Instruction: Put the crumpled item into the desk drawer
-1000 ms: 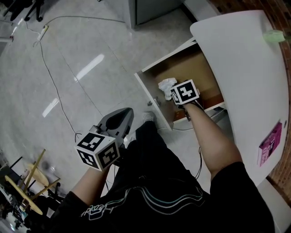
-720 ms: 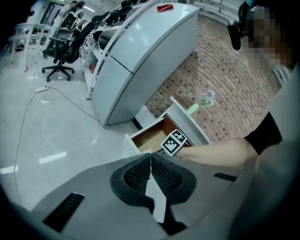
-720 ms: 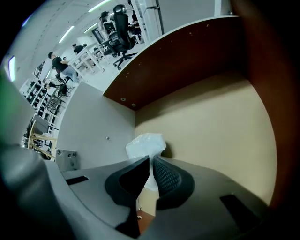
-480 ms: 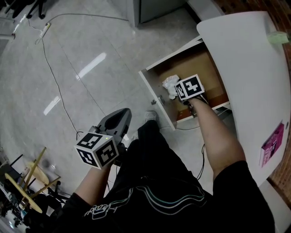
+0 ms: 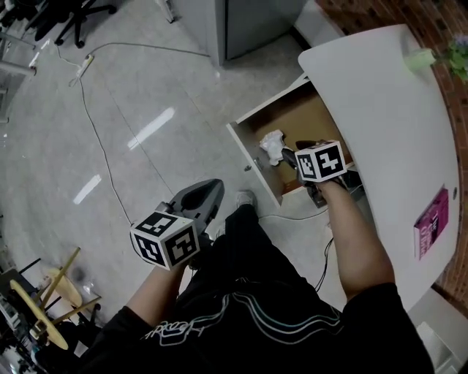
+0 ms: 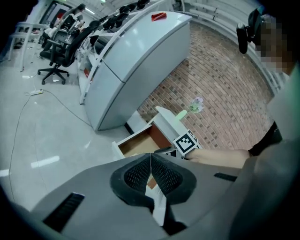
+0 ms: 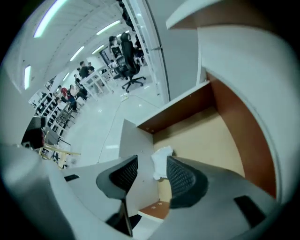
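Observation:
The crumpled white item (image 5: 272,144) lies inside the open desk drawer (image 5: 248,157), near its front left corner. My right gripper (image 5: 290,155) hangs just above the drawer, and its jaws are opening. In the right gripper view the crumpled item (image 7: 161,161) lies on the drawer floor (image 7: 206,138) beyond the spread pads (image 7: 180,177), which do not press on it. My left gripper (image 5: 207,193) is held over the person's lap, away from the drawer. In the left gripper view that gripper (image 6: 150,168) is shut with nothing in it.
The white desk top (image 5: 380,117) overhangs the drawer on the right and carries a pink booklet (image 5: 428,223). A cable (image 5: 95,139) runs across the shiny floor. A grey cabinet (image 5: 241,22) stands behind the drawer. Office chairs (image 5: 66,14) stand at far left.
The right gripper has drawn back from deep in the drawer toward the person and its jaws have parted. The crumpled item now lies free in the drawer. The left gripper has hardly moved.

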A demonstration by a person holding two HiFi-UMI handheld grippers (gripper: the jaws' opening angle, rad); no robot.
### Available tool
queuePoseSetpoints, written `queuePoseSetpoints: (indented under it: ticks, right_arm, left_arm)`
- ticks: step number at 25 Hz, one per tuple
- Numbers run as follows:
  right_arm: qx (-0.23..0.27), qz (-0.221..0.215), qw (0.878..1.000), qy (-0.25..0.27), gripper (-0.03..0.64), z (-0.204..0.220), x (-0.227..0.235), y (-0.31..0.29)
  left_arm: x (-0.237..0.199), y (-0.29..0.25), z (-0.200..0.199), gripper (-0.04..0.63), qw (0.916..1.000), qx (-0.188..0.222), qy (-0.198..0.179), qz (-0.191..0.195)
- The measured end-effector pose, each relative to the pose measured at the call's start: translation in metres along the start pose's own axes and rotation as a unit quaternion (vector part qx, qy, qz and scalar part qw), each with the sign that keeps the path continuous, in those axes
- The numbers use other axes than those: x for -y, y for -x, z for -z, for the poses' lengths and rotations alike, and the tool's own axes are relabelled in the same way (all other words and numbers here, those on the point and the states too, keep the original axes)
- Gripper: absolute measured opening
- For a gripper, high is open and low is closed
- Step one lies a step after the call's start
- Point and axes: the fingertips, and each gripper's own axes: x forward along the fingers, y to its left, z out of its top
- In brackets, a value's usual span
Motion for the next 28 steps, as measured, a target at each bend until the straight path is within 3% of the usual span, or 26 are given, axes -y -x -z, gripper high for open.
queuePoseSetpoints:
  ticks: [4,9,14,19,23,28]
  right_arm:
    - [0.092,0.003,0.996,0.009,0.195,-0.018,-0.037,0.091]
    - [0.225,-0.041,0.973,0.014,0.171,-0.031,-0.102,0.212]
    - [0.332,-0.068,0.939,0.054,0.109,-0.031,-0.16,0.327]
    - [0.427,-0.084,0.894,0.104,0.057,-0.026,-0.208,0.426]
    - [0.473,-0.093,0.868,0.12,0.049,-0.011,-0.238,0.474]
    - [0.488,-0.129,0.856,0.109,0.048,0.004,-0.254,0.502]
  left_arm:
    - [0.053,0.028,-0.019,0.023,0.9977,-0.004,-0.048,0.048]
    - [0.12,0.066,-0.044,0.023,0.9906,0.016,-0.105,0.087]
    - [0.19,0.11,-0.069,0.023,0.9783,0.051,-0.145,0.139]
    - [0.257,0.161,-0.086,0.023,0.9648,0.077,-0.181,0.175]
    - [0.303,0.187,-0.091,0.023,0.9499,0.093,-0.214,0.208]
    - [0.338,0.199,-0.089,0.023,0.9367,0.099,-0.24,0.235]
